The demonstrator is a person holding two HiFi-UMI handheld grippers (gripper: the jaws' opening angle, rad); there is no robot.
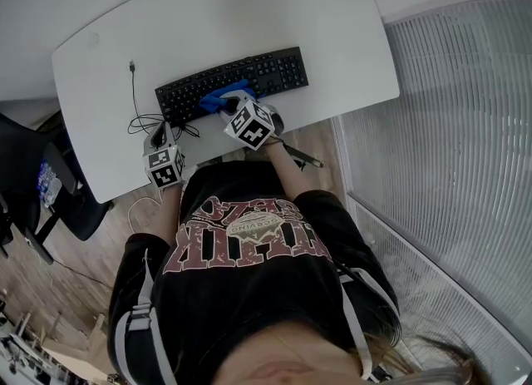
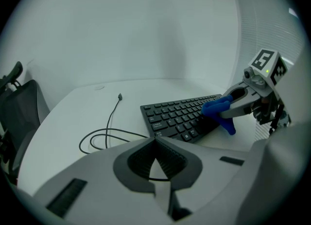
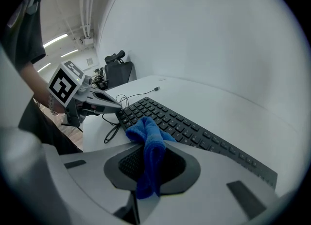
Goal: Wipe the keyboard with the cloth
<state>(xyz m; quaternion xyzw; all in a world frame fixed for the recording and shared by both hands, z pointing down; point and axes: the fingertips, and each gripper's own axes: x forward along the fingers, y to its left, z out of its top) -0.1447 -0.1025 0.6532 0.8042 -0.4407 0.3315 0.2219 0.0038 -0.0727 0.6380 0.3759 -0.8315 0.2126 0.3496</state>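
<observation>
Right gripper point(image 3: 151, 157) clamps the blue cloth point(image 3: 146, 129), wad seemingly touching the black keyboard point(image 1: 266, 71) left of middle, set to wipe. Left gripper point(image 2: 156, 144), jaws together and empty, sits off keyboard's left end, likely spare.

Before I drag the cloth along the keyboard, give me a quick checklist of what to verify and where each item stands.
1. Cloth gripped: ok. The right gripper is shut on its fold.
2. Cloth on the keys: ok. In the head view it lies over the left-middle part of the keyboard.
3. Keyboard steadied: cannot tell. The left gripper, shut and empty, sits by the keyboard's left end; contact is unclear.
4. Cable out of the wiping path: ok. It loops on the table to the left of the keyboard.
5. Room to sweep right: ok. The right-hand keys are uncovered.
</observation>
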